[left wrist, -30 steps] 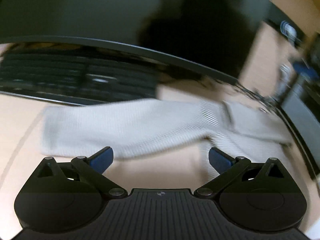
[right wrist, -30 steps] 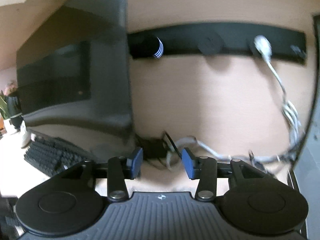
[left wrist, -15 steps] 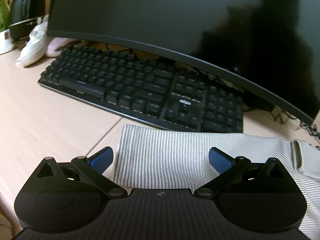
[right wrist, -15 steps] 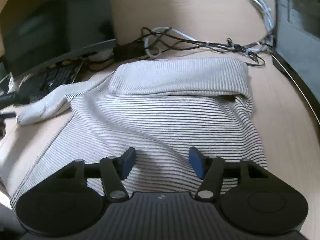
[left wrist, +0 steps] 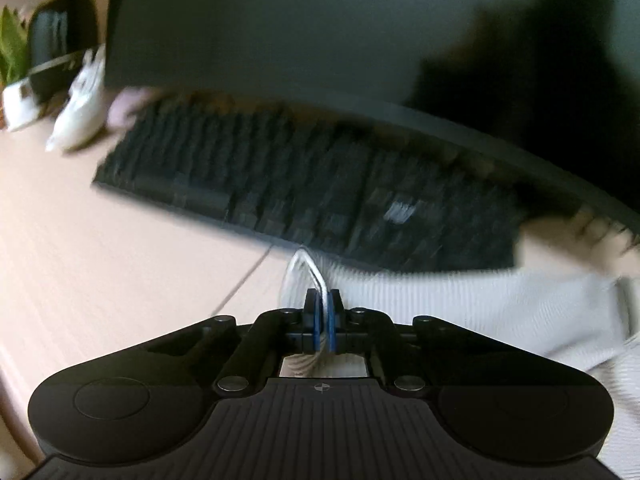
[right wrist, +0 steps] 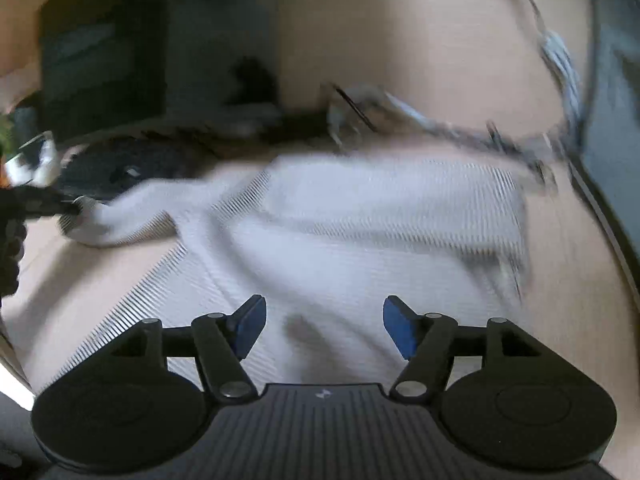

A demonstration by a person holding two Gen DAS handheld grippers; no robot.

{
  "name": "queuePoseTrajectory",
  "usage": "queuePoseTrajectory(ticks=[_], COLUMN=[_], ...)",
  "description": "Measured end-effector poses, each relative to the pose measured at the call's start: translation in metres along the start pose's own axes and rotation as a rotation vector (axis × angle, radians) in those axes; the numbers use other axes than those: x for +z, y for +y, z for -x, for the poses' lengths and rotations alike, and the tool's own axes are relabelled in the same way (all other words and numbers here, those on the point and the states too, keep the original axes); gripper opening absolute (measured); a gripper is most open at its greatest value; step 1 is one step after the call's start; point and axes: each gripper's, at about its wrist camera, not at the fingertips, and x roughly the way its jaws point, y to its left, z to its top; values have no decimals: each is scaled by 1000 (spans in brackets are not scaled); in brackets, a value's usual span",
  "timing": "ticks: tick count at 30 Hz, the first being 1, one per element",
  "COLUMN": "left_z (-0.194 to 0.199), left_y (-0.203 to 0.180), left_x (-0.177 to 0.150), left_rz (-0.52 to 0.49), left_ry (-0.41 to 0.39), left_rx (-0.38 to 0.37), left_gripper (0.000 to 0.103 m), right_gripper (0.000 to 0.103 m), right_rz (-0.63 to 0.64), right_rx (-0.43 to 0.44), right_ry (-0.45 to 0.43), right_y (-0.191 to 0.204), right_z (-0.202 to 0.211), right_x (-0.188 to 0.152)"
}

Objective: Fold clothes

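A white, finely striped knit top (right wrist: 360,232) lies spread on the light wooden desk (left wrist: 100,260). In the left wrist view my left gripper (left wrist: 323,304) is shut on the cuff end of its sleeve (left wrist: 460,304), and a fold of fabric sticks up between the pads. In the right wrist view the sleeve (right wrist: 132,208) stretches left to the left gripper (right wrist: 60,206). My right gripper (right wrist: 323,326) is open and empty, just above the body of the top. Both views are blurred.
A black keyboard (left wrist: 320,192) lies behind the sleeve, under a curved dark monitor (left wrist: 320,40). Cables (right wrist: 440,124) lie behind the top. A dark panel edge (right wrist: 604,216) runs along the right. Small items and a plant (left wrist: 16,52) stand at far left.
My left gripper has closed on the sleeve cuff; it was open half a second ago. My right gripper has opened wider and shifted slightly over the top.
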Motion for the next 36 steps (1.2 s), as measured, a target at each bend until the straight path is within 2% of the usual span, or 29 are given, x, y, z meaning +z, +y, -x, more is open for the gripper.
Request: queuePoseTrajectory(ticks=[3,5,8,12,14,16,17,18,19,21,22,23,27,29,32,36], left_z=[36,55,78,104,113,120,121,122,123,121,121,121,108,93,74,61], left_y=[-24,-40,-57,-75,-81,-88,-91,-94,-97,-96,-96,-98,-109,-119,-138,-162], left_x=[22,33,46,53,54,54,53,52,50,50,49,48,38,27,9,-14], left_rz=[-35,-60,-60,-102,-121,-140,-150,-159,-168,-151,-139,-129,-137,-136,-174,-251], left_ry=[-88,-124,-130,-138,-133,-128,-125,-129,-138,-155,-163,-172,-143,-86,-3,71], left_rx=[-143,-214,-329,-414,-449,-481,-493,-500,-506,-531,-537,-538,-517,-515,-515,-509], left_gripper=[4,4,4,4,4,4,5,5,7,19,44,61,64,73,79,88], right_gripper=[66,66,66,67,69,69,55,20,8,7,7,7,7,7,7,7], right_rz=[76,140,233,317,335,336,317,292,261,214,201,189,114,50,-40,-158], right_rx=[43,119,243,345,347,303,280,270,263,242,217,182,30,-26,-64,-52], right_ry=[-70,-129,-208,-280,-302,-319,-323,-312,-293,-280,-286,-294,-309,-290,-239,-159], right_y=[18,45,86,133,149,158,156,150,141,113,97,80,5,-32,-78,-113], right_z=[2,-2,-11,-33,-46,-58,-62,-65,-66,-58,-51,-43,-14,-9,-14,-30], right_x=[21,36,57,66,71,79,84,90,96,104,107,109,115,114,108,88])
